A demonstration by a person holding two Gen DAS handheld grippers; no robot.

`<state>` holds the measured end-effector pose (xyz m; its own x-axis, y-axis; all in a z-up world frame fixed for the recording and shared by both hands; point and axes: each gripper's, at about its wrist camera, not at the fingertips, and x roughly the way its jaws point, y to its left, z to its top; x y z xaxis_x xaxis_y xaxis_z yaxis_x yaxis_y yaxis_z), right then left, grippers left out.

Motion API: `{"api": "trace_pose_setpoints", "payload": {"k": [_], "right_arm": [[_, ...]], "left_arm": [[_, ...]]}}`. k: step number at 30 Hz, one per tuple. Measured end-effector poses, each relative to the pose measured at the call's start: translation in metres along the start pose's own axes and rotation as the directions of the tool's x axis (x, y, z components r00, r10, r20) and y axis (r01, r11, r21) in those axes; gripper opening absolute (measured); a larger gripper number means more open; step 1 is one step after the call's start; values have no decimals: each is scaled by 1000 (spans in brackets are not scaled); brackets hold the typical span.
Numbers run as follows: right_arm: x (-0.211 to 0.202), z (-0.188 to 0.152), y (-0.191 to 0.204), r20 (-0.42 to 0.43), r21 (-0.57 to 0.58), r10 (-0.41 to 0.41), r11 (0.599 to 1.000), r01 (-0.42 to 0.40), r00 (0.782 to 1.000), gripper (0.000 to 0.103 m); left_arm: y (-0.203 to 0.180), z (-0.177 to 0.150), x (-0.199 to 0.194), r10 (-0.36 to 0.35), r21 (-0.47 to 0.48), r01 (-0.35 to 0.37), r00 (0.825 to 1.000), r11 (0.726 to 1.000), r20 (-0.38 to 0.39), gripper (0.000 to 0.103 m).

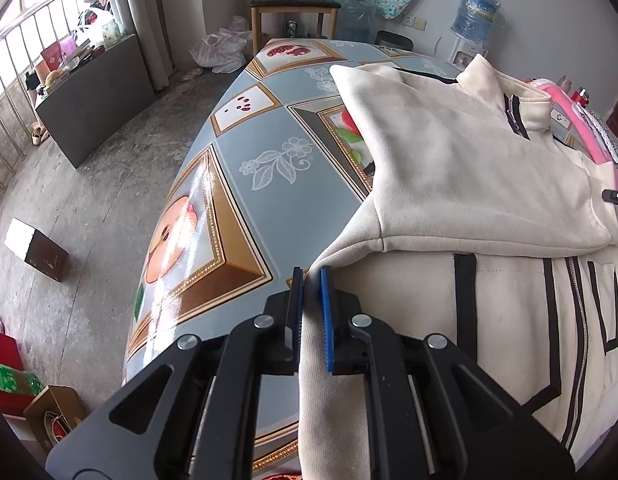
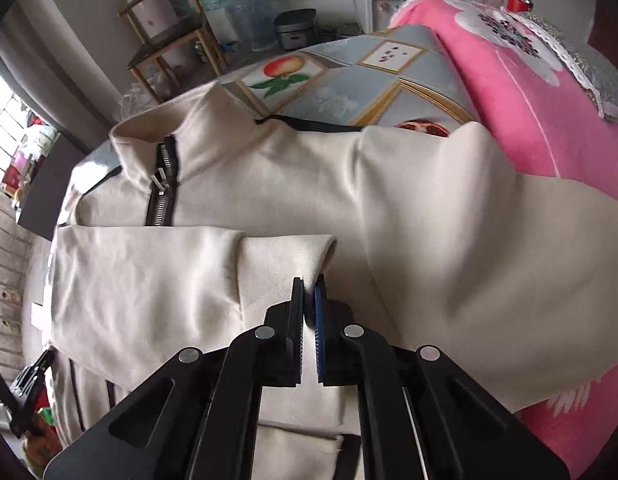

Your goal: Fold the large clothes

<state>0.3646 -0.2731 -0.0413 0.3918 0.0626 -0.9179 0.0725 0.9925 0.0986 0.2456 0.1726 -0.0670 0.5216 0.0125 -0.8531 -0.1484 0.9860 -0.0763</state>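
A cream zip-up jacket (image 1: pixel 469 184) with black trim lies on the patterned table (image 1: pixel 245 200). One sleeve is folded across its chest. My left gripper (image 1: pixel 312 280) is shut on the jacket's left side edge, near the table's middle. My right gripper (image 2: pixel 309 292) is shut on the cuff of the other sleeve (image 2: pixel 293 256), which lies over the jacket's front (image 2: pixel 429 220) below the collar and zip (image 2: pixel 161 184). The right gripper's tip shows at the right edge of the left wrist view (image 1: pixel 617 195).
A pink blanket (image 2: pixel 549 112) lies on the table right of the jacket. A wooden chair (image 1: pixel 293 8) stands at the table's far end, a water dispenser (image 1: pixel 475 20) by the wall. Boxes (image 1: pixel 37 248) and bags lie on the concrete floor to the left.
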Motion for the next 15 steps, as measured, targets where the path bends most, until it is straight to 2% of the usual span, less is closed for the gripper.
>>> {"api": "trace_pose_setpoints", "payload": {"k": [2, 5, 8, 10, 13, 15], "right_arm": [[9, 0, -4, -25, 1, 16, 1000, -16, 1000, 5], [-9, -3, -5, 31, -3, -1, 1000, 2, 1000, 13], [-36, -7, 4, 122, -54, 20, 998, -13, 992, 44], [-42, -14, 19, 134, -115, 55, 993, -39, 989, 45], [-27, -28, 39, 88, -198, 91, 978, -72, 992, 45], [-7, -41, 49, 55, -254, 40, 967, -25, 998, 45]], "left_arm": [[2, 0, -2, -22, 0, 22, 1000, 1000, -5, 10], [12, -2, -18, -31, -18, 31, 1000, 999, -5, 11], [21, 1, -46, -27, -26, 27, 999, 999, 34, 12], [21, 9, -62, -23, -26, 24, 998, 999, 59, 13], [6, 27, -74, -26, -11, 27, 996, 1000, 81, 20], [-13, 39, -74, -25, 16, 24, 996, 1000, 84, 25]]}}
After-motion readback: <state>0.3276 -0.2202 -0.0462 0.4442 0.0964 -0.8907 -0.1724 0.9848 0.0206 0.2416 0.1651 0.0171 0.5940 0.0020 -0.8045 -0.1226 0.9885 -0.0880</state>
